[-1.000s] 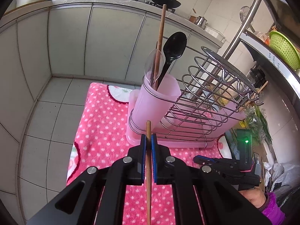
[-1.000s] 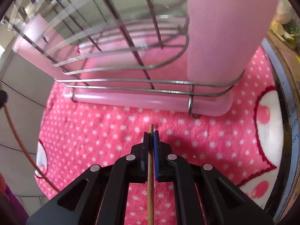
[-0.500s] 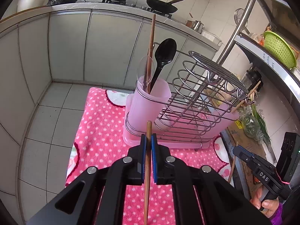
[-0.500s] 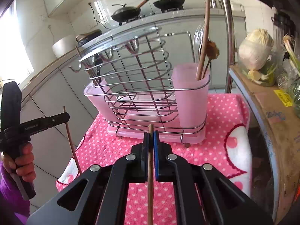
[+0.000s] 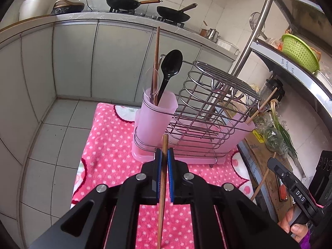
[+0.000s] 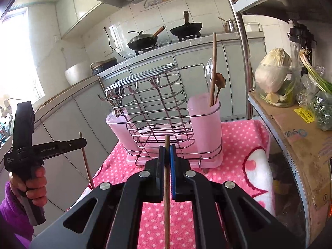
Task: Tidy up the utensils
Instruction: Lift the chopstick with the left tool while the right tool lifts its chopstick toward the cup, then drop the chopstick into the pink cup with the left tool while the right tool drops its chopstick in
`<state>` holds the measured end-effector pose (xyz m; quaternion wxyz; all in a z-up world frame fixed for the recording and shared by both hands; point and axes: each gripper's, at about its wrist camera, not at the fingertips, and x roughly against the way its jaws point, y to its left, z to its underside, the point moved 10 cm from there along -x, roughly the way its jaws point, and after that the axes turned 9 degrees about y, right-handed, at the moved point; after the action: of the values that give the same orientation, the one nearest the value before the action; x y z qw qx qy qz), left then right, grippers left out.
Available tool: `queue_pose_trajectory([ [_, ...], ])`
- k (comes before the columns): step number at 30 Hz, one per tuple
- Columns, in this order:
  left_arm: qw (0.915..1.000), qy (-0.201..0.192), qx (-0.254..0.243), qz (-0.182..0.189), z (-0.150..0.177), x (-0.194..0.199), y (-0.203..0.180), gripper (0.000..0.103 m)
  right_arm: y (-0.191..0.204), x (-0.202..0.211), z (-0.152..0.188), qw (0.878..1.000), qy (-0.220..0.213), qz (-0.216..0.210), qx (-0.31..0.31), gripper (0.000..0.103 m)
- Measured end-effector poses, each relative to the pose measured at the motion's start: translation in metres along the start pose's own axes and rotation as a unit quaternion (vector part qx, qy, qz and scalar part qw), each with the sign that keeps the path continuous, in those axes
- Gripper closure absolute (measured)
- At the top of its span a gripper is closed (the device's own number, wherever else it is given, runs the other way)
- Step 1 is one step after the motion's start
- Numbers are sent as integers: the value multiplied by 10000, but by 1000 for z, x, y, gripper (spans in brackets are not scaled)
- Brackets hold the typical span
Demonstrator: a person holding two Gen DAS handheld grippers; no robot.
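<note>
Between the blue-padded black fingers of the left claw [image 5: 163, 157] a thin brown wooden chopstick [image 5: 162, 186] is pinched, the jaws closed down to its width, its tip poking just past them. The right claw [image 6: 167, 155] is likewise narrowed onto a second thin brown wooden chopstick [image 6: 166, 186], which runs back along the fingers toward the camera. Each claw shows in the other's view: the left one, off to the left of the right claw, carries white lettering that seems to read "GenRobot.AI"; the right one, low and to the right of the left claw, is marked "DAS". Both hover above a pink fleece cloth with white dots [image 5: 112, 137] spread over the desk.

Just ahead of both claws stands a chrome wire drying rack on a pale pink plastic tray [image 5: 207, 112], with one frosted pink plastic utensil cup [image 5: 157, 114] at its end; in the right wrist view that cup [image 6: 207, 124] sits ahead and slightly right. In the cup stand one black plastic spoon [image 5: 169, 70], one clear plastic spoon [image 5: 149, 78] and what looks like one long brown chopstick [image 5: 156, 62].

Right of the right claw a cardboard box [image 6: 294, 132] bears "20.S" and a yellow label too small to read. Beyond the rack, on the far grey counter, sit two black woks with wooden handles [image 5: 122, 0].
</note>
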<state>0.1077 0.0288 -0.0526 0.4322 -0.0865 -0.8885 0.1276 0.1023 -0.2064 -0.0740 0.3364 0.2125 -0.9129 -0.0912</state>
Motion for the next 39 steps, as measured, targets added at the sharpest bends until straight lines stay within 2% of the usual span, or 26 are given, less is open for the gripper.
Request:
queue_pose_trajectory([
  [7, 9992, -385, -14, 140, -5, 21, -3, 98, 4, 5, 4, 10000, -9, 23, 81, 98],
  [14, 9992, -394, 3, 80, -3, 23, -3, 98, 7, 11, 6, 10000, -3, -10, 40, 98],
  [19, 9990, -408, -175, -34, 0, 19, -9, 98, 7, 11, 7, 10000, -12, 10, 40, 98],
  [22, 9991, -393, -150, 40, -7, 24, -11, 98, 8, 18, -2, 9999, -76, -2, 80, 98],
  [25, 9984, -544, -180, 3, -20, 38, -10, 98, 10, 30, -17, 9996, -244, -74, 82, 98],
  [30, 9969, -767, -114, 157, -47, 66, -9, 98, 7, 49, -50, 9988, -480, -138, 16, 98],
  [39, 9913, -1261, -67, 360, -111, 123, -14, 98, 1, 84, -135, 9935, -1129, -14, 108, 98],
])
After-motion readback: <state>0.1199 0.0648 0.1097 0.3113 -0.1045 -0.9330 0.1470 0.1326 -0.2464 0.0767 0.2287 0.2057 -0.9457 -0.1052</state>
